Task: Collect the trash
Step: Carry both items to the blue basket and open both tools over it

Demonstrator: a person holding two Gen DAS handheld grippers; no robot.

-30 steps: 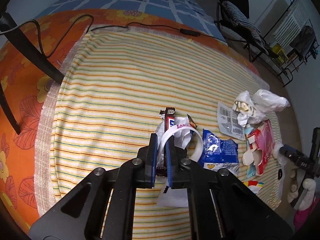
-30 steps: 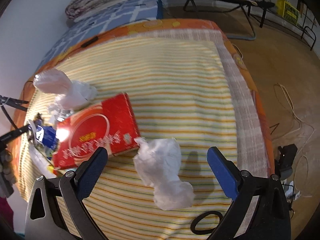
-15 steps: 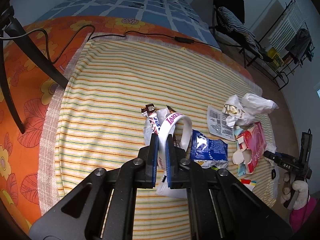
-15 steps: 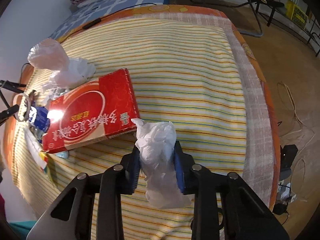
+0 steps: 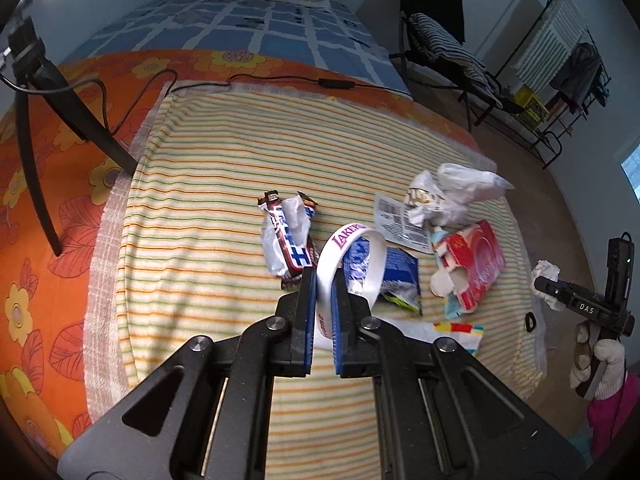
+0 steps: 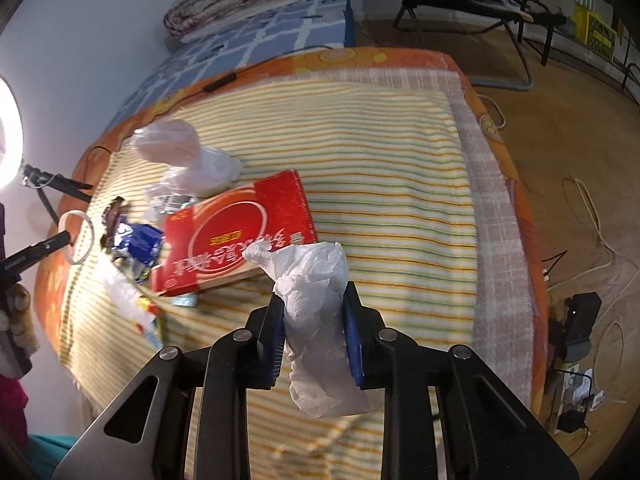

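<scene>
The left tool (image 5: pixel 323 280) is clamped tight on a white wristband (image 5: pixel 354 258), whose loop stands up clear of the striped blanket (image 5: pixel 208 208). Just left of that band lies a torn candy wrapper (image 5: pixel 287 238); just behind and right of it sits a blue snack bag (image 5: pixel 394 280). Further right are a red box (image 5: pixel 472 268) with its end torn open, a white label (image 5: pixel 396 220) and a crumpled plastic bag (image 5: pixel 460 190) at the far side of the heap. A strip of coloured paper (image 5: pixel 452 330) lies near, right of the tool. The right tool (image 6: pixel 313 304), its jaws having just been closing, now pinches a crumpled tissue (image 6: pixel 316 312), which sticks out above and below the pads and hangs over the blanket. Beyond it, to the left, the red box lies flat, with the plastic bag further off and the blue bag and candy wrapper at the box's left. The blanket covers an orange flowered sheet (image 5: pixel 44 216) on the bed. A black cable (image 5: pixel 280 80) runs across the sheet's far edge. In the left view, the right tool shows at the far right edge, held by a gloved hand (image 5: pixel 600 364).
</scene>
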